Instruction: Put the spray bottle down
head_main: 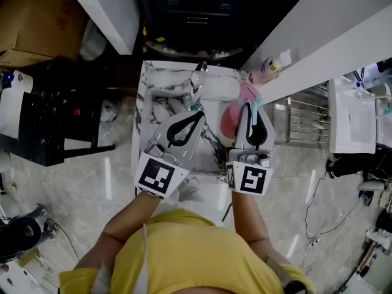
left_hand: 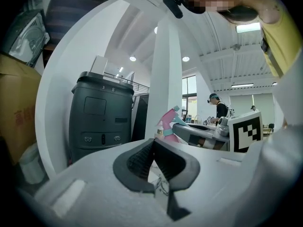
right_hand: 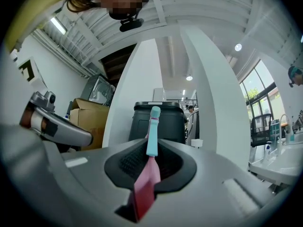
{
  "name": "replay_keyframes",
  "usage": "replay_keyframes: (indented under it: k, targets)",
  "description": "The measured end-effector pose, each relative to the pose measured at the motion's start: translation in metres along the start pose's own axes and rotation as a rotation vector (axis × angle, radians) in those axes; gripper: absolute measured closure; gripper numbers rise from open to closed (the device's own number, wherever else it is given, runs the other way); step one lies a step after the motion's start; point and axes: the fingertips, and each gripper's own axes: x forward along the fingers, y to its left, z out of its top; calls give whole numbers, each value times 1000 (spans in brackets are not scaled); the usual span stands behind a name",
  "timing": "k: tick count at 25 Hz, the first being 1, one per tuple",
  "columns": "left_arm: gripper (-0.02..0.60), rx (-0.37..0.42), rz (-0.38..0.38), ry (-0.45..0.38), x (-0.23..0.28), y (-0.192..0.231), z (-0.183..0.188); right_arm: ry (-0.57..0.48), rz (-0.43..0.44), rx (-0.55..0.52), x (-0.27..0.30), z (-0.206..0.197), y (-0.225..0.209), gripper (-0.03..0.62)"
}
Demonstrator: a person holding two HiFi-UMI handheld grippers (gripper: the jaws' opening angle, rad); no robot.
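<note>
The pink spray bottle (head_main: 228, 120) is held over the right part of the marble table (head_main: 153, 84), its teal head turned toward the table's far edge. We cannot tell whether its base touches the table. The right gripper (head_main: 248, 107) has it: in the right gripper view the fingers (right_hand: 134, 163) stand a little apart and are clamped on the bottle's pink body (right_hand: 146, 176), with the teal part rising between them. The left gripper (head_main: 196, 111) hangs over the middle of the table, just beside the bottle. Its fingers (left_hand: 138, 160) are drawn together at the tips, and we see nothing between them. A dark bin (left_hand: 99, 112) stands beyond the table's far edge. A cardboard box (head_main: 37, 17) sits well off the table's far left corner.
</note>
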Motion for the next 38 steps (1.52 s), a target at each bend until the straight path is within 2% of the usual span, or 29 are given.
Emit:
replay_keyframes:
  k: [7, 20, 29, 38]
  targets:
    - [581, -6, 15, 11, 15, 22, -21, -8, -4, -15, 36, -37, 0, 556]
    - [581, -42, 12, 87, 40, 32, -70, -30, 4, -53, 90, -100, 2, 556]
    - [581, -77, 32, 131, 39, 42, -94, -64, -30, -13, 121, -125, 5, 556]
    - [581, -97, 20, 162, 40, 44, -110, -99, -62, 6, 130, -143, 5, 556]
